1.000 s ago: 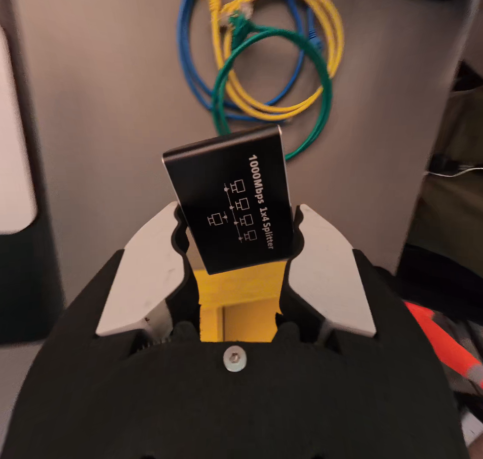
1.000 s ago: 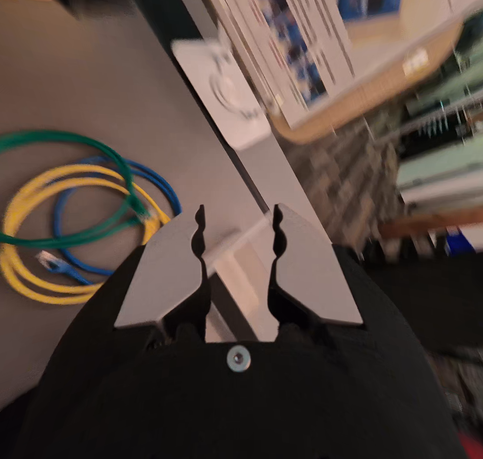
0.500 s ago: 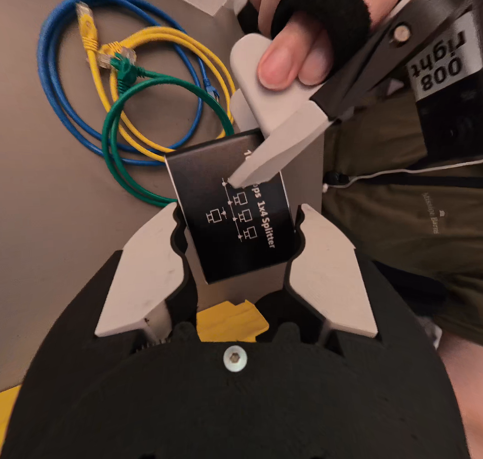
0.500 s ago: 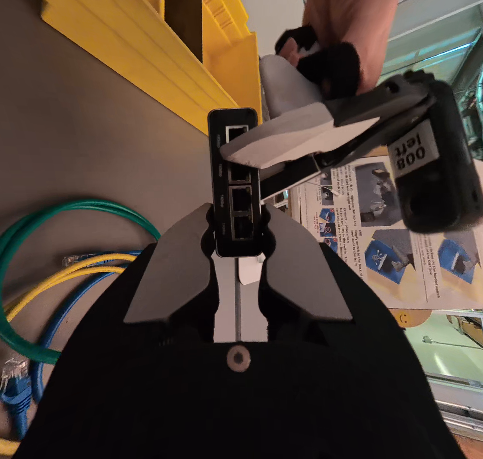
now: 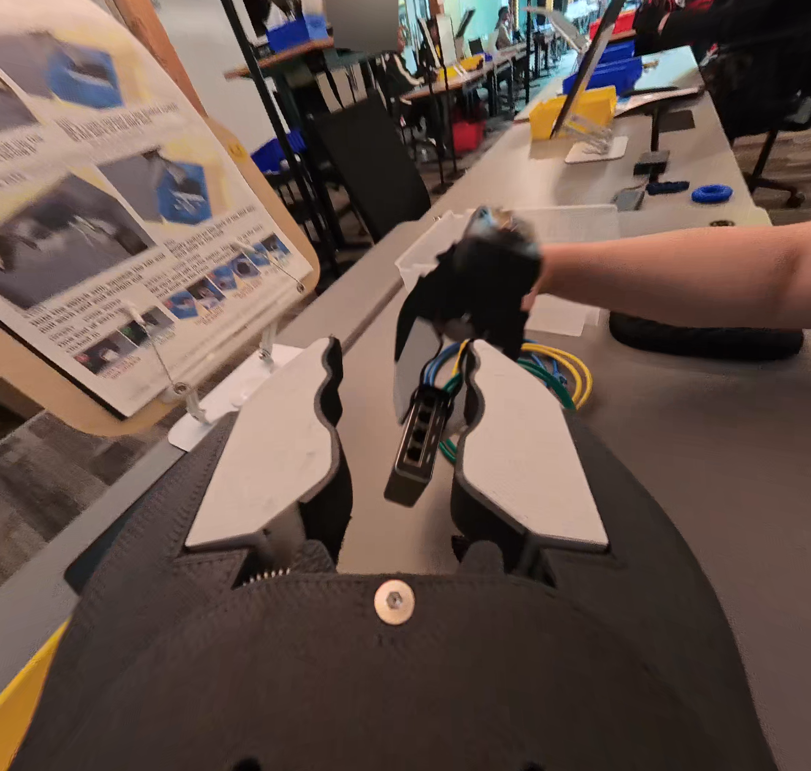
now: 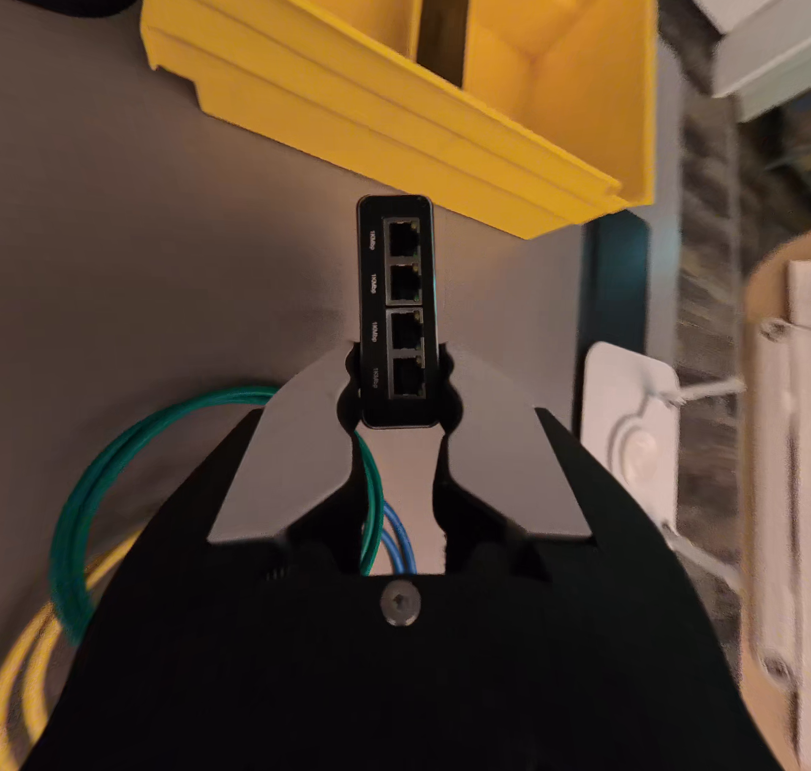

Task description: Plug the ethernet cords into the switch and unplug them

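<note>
The black switch (image 6: 397, 311) has several empty ports facing the right wrist camera. My right gripper (image 6: 399, 350) is shut on its lower end and holds it above the grey table (image 6: 131, 267). In the left wrist view the switch (image 5: 417, 442) hangs tilted from the right gripper (image 5: 428, 394), between my open fingers but apart from them. My left gripper (image 5: 403, 350) is open and empty. Loose green (image 6: 87, 486), yellow (image 6: 26, 662) and blue (image 6: 399, 548) ethernet cords lie coiled on the table under the right gripper, none plugged in.
A yellow bin (image 6: 351, 91) stands on the table beyond the switch. An instruction board (image 5: 131, 223) on a white stand (image 6: 627, 420) is at the table's edge. A person's forearm (image 5: 658, 276) reaches in from the right. More tables and bins lie behind. Across from one pair of fingers to the other is roughly 15 cm.
My left gripper has let go of the switch, opened and drawn back. The right gripper now holds the switch alone and has turned its ports towards its camera.
</note>
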{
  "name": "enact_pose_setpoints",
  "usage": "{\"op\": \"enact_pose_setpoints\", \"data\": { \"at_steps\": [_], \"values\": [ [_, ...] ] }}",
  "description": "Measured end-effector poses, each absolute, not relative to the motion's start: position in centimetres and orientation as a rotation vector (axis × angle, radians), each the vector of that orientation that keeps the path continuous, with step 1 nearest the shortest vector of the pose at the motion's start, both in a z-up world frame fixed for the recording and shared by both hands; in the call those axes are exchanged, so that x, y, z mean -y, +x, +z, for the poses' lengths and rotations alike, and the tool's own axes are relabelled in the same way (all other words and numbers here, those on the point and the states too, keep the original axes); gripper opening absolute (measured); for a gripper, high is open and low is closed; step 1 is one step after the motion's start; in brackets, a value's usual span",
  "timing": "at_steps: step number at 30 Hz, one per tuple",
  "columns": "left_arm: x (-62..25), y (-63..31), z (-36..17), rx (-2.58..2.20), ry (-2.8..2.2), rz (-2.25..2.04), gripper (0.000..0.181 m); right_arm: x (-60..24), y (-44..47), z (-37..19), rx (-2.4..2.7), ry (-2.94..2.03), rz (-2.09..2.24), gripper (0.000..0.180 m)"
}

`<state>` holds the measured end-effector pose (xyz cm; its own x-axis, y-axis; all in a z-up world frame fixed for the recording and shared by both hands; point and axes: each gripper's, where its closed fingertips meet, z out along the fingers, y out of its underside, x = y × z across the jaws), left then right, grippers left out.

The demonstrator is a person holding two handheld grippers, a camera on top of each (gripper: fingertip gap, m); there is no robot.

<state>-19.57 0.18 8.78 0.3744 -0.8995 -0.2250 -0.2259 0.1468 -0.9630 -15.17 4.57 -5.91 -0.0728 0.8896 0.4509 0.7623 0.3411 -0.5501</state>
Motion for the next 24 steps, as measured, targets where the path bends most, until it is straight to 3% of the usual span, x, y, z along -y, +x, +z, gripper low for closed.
{"op": "enact_pose_setpoints", "data": {
  "at_steps": [6, 17, 20, 24],
  "values": [
    [1.6, -20.9, 12.9, -1.087, -1.265, -0.775, 0.054, -7.9, -16.4, -10.0, 2.086, -1.568, 0.344, 0.032],
    [1.7, -23.3, 12.8, -1.11, -1.246, -0.84, 0.06, -10.2, -15.6, -12.6, 2.271, -1.656, 0.387, 0.033],
    [1.0, -23.6, 13.0, -1.068, -1.267, -0.808, 0.08, -10.6, -15.0, -11.8, 2.265, -1.665, 0.273, 0.043],
    [1.2, -23.6, 13.5, -1.049, -1.282, -0.784, 0.082, -10.7, -14.2, -5.5, 2.013, -1.568, 0.217, 0.045]
  ]
}}
